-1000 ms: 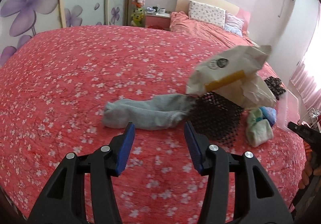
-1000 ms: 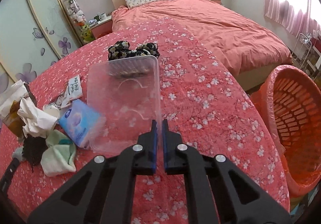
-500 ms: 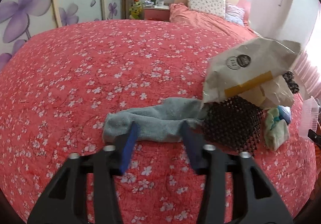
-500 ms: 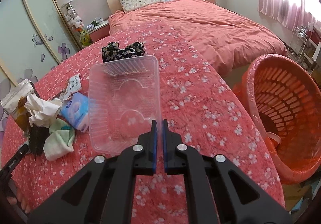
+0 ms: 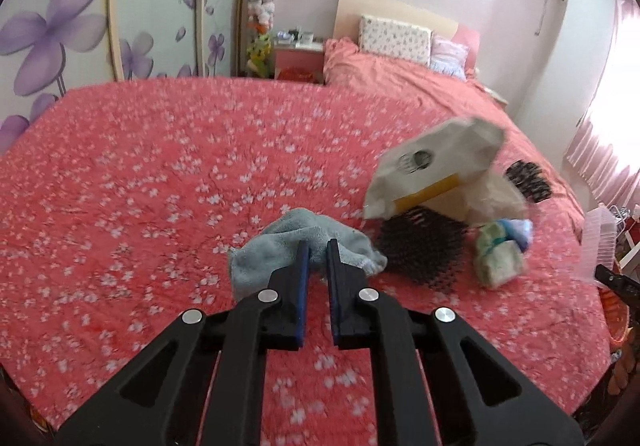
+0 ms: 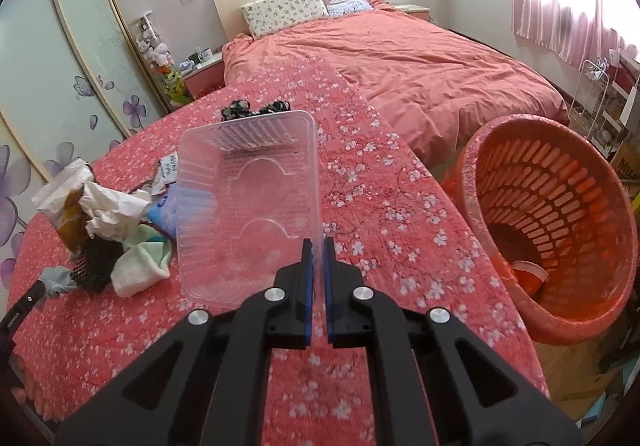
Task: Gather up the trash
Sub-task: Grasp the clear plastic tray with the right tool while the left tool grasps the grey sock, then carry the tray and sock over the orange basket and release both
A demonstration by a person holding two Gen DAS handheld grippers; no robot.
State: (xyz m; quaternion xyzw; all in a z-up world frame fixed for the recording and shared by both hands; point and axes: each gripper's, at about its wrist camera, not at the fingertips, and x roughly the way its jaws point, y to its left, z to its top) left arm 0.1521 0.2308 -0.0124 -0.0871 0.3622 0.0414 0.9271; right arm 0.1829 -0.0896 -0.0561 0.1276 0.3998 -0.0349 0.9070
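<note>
Pink floral bedspread underfoot: left claw (image 5: 316,252) just clamped onto grey-blue terry sock (image 5: 280,246), right claw (image 6: 316,250) pinching clear plastic tray (image 6: 244,202) ahead, orange slatted basket (image 6: 560,214) off right. Thin rim grip, could slip out mid-swing.

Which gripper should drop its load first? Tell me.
Right. The right gripper is shut on the clear plastic tray, beside the orange basket. The left gripper pinches a grey sock, basket hardly visible.
</note>
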